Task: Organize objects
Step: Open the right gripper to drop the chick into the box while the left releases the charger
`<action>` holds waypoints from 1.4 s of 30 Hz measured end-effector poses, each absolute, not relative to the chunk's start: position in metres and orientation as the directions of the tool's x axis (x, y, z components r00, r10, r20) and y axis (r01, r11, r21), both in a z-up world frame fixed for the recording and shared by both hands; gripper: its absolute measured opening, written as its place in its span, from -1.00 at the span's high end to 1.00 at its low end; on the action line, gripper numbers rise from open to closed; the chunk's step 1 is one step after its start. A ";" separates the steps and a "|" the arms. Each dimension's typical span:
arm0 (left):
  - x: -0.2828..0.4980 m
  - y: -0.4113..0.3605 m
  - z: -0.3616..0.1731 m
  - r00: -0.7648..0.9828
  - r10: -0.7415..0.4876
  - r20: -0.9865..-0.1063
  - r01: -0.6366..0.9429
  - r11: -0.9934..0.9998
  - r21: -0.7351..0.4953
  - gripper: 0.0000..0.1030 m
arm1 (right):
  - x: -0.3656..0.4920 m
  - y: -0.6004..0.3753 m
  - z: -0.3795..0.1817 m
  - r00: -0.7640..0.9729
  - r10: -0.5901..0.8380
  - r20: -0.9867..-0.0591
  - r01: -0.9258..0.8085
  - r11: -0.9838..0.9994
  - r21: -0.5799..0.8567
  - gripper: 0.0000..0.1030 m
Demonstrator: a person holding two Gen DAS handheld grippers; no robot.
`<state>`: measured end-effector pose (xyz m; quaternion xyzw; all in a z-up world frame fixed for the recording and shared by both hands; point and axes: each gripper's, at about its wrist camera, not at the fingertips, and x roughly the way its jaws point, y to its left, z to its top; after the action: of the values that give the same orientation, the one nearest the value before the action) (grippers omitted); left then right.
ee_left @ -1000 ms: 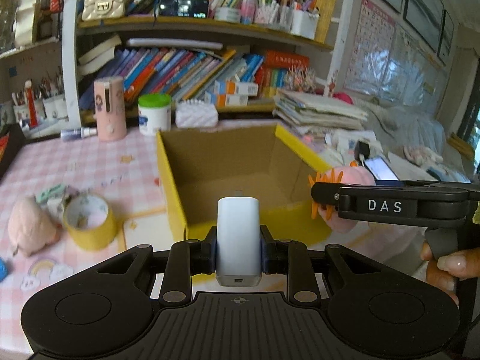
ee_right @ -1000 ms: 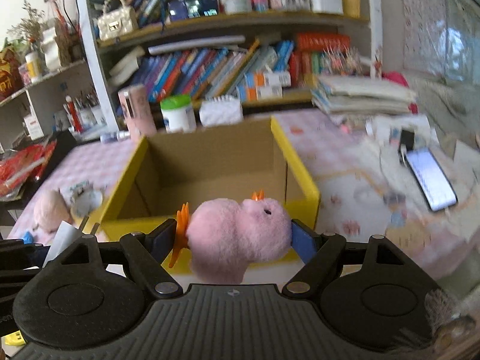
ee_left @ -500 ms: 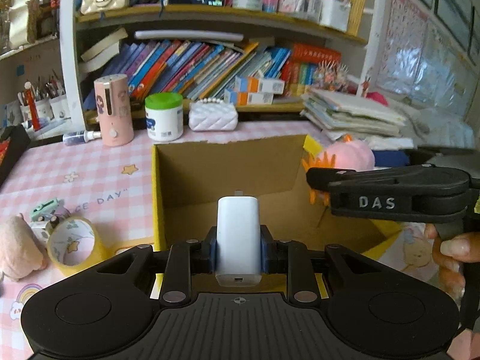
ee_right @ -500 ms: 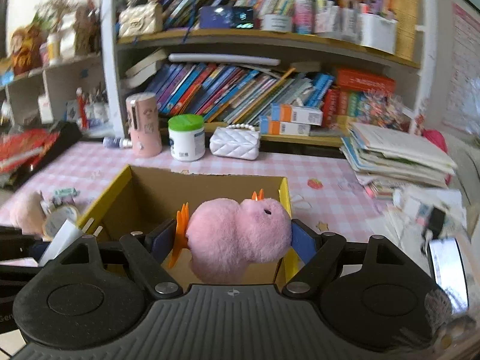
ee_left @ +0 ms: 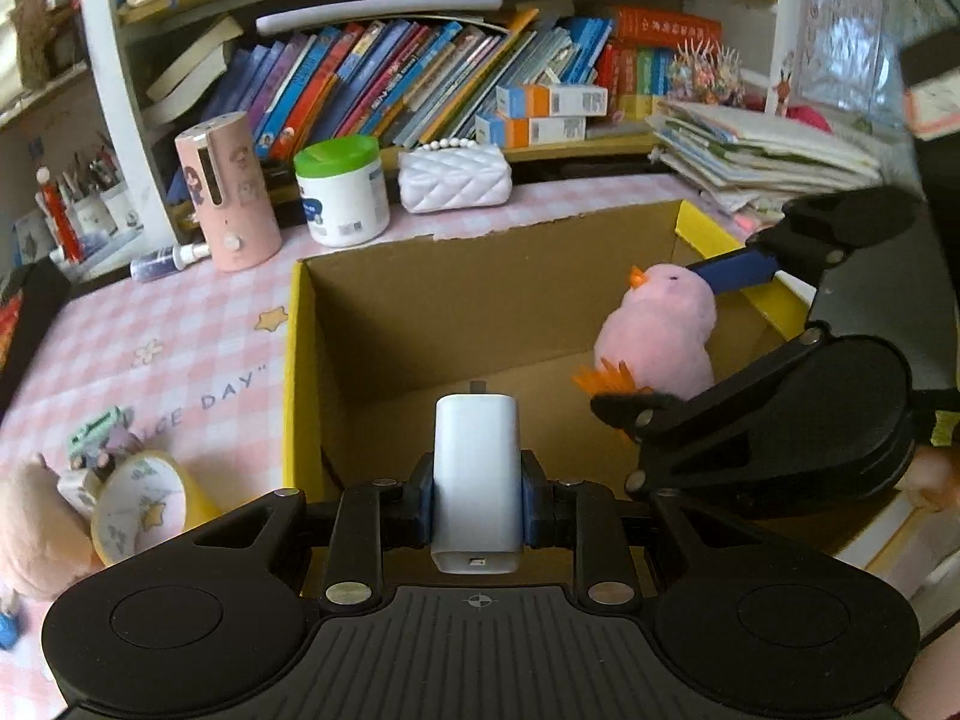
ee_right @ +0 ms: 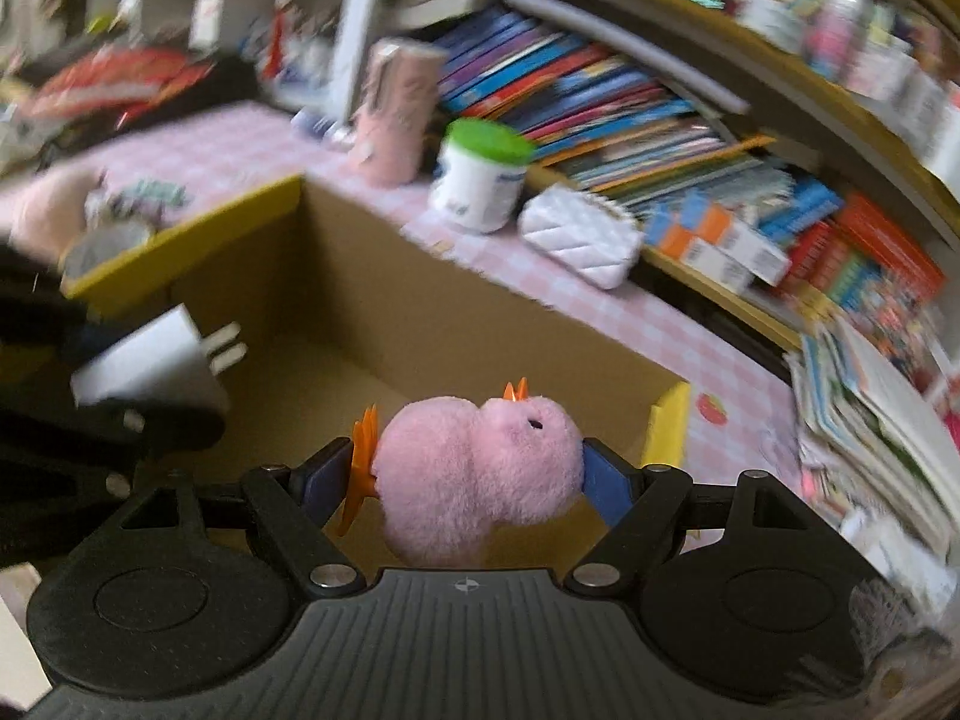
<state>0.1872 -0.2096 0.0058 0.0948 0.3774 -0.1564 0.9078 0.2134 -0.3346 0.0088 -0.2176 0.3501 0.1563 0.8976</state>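
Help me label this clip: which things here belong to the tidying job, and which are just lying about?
In the job: white charger in left claw; pink plush chick in right claw; cardboard box.

Lying about: green-lidded jar, white quilted purse, yellow tape roll.

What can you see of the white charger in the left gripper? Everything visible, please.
The white charger is a smooth, glossy plastic block with rounded edges. A small port shows on its near end; two flat metal prongs stick out of the far end. The left gripper is shut on it, blue pads pressing both side faces. It hangs above the open cardboard box, prongs pointing forward, touching nothing else. No cable is attached.
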 end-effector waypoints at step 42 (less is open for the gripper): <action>0.146 -0.179 0.043 0.779 -0.218 -0.588 0.274 0.962 0.007 -0.44 | 0.176 -0.339 0.041 0.782 0.072 -0.619 -0.311 0.906 -0.288 -0.75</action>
<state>0.1459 -0.1795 0.0429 0.0460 0.3055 -0.1308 0.9420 0.1760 -0.3388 0.0413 -0.1908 0.3137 0.1036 0.9244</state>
